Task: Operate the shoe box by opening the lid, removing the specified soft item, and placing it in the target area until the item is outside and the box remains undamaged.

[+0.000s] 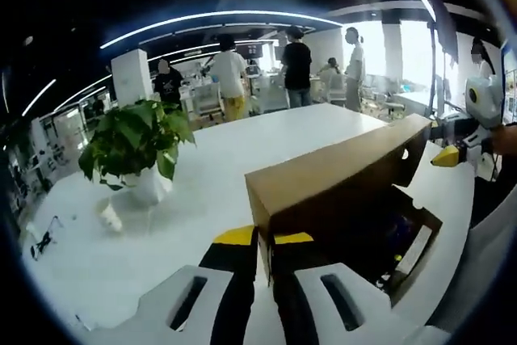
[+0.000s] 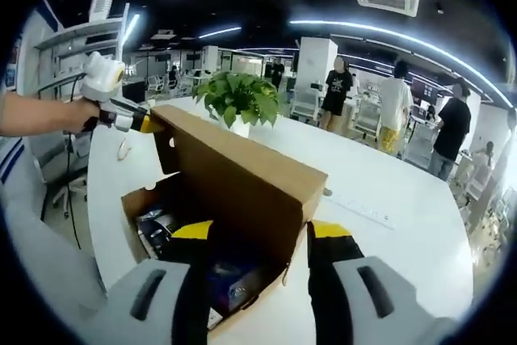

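Step in hand: the lid (image 1: 339, 169) of the shoe box (image 2: 161, 208) is being raised, held at its 2 ends; I judge the opening well along, the soft item not yet taken.
Left gripper (image 1: 265, 240): its yellow-tipped jaws are clamped on the lid's near end.
Right gripper (image 2: 257, 232): its jaws straddle the lid's end; whether they pinch it I cannot tell.
Box: it sits open on the white table (image 1: 266, 139), dark contents (image 2: 157, 224) showing inside; which of these is the soft item is not clear.
Doing it well: lift both ends evenly so the cardboard does not twist or tear at the hinge.
Edges: the box sits near the table's edge on the person's side.
Open room: bare tabletop lies beyond the lid; the potted plant (image 1: 136, 141) stands well apart.
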The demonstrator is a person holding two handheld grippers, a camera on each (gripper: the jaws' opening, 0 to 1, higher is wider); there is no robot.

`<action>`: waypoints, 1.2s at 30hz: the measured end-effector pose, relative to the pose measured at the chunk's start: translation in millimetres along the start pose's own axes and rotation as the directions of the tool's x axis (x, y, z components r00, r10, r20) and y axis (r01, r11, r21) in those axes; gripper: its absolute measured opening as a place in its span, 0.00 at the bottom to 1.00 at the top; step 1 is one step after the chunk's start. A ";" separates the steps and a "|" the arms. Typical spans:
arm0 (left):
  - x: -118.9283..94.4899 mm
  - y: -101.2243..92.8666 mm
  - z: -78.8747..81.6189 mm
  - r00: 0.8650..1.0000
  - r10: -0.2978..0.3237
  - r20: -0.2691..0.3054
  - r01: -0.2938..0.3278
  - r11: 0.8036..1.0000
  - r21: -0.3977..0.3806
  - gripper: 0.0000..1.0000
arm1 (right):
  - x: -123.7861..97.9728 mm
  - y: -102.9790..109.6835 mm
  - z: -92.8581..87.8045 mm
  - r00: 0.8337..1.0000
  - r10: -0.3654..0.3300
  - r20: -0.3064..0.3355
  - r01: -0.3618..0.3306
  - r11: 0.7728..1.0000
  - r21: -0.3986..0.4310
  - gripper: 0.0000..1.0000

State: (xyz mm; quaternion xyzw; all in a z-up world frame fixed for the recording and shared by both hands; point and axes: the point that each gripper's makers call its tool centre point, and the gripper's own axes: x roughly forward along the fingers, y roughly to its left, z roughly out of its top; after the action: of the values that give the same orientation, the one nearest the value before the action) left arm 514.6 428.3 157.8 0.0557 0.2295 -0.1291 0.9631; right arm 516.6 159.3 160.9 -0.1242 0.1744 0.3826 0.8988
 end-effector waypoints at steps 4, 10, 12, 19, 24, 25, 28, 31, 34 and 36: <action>5.7 2.5 4.2 1.000 0.004 -0.001 -0.004 1.000 -0.015 0.02 | 1.9 -8.7 -3.4 1.000 -0.029 -0.006 0.029 1.000 0.005 0.39; 14.5 7.2 8.4 1.000 0.005 -0.005 -0.006 1.000 -0.018 0.02 | 4.8 -21.8 -17.6 0.998 -0.066 -0.016 0.066 0.998 0.007 0.35; 18.2 8.7 10.2 1.000 0.005 -0.006 -0.005 1.000 -0.023 0.02 | 6.4 -25.0 -24.8 0.997 -0.078 -0.029 0.078 0.997 0.006 0.32; 31.2 14.5 15.1 1.000 0.008 -0.011 -0.008 0.999 -0.035 0.01 | 14.6 -34.6 -45.0 0.993 -0.105 -0.059 0.106 0.994 0.011 0.24; 40.7 17.6 18.0 1.000 0.006 -0.013 -0.007 0.999 -0.044 0.01 | 21.4 -41.8 -54.4 0.989 -0.123 -0.078 0.124 0.992 0.016 0.21; 42.1 18.1 18.5 1.000 0.007 -0.013 -0.007 0.999 -0.046 0.01 | 22.6 -42.8 -55.5 0.989 -0.123 -0.081 0.125 0.992 0.017 0.20; 47.2 19.5 19.6 1.000 0.009 -0.014 -0.009 0.999 -0.045 0.01 | 28.3 -46.2 -59.6 0.987 -0.128 -0.094 0.130 0.991 0.018 0.18; 52.8 21.8 20.6 1.000 0.007 -0.014 -0.008 0.998 -0.058 0.01 | 34.7 -47.3 -62.9 0.987 -0.119 -0.107 0.124 0.992 0.037 0.15; 57.5 23.1 21.3 1.000 0.005 -0.017 -0.006 0.998 -0.063 0.01 | 42.1 -46.7 -65.1 0.987 -0.108 -0.116 0.115 0.992 0.055 0.13; 60.9 24.0 21.5 1.000 0.003 -0.019 -0.005 0.998 -0.065 0.01 | 47.3 -47.9 -65.1 0.987 -0.109 -0.119 0.116 0.992 0.055 0.11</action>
State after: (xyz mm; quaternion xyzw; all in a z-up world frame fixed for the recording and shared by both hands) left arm 582.8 434.1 150.3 0.0258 0.2426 -0.1191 0.9624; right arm 568.0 134.2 86.7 -0.1282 0.2306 0.3180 0.9106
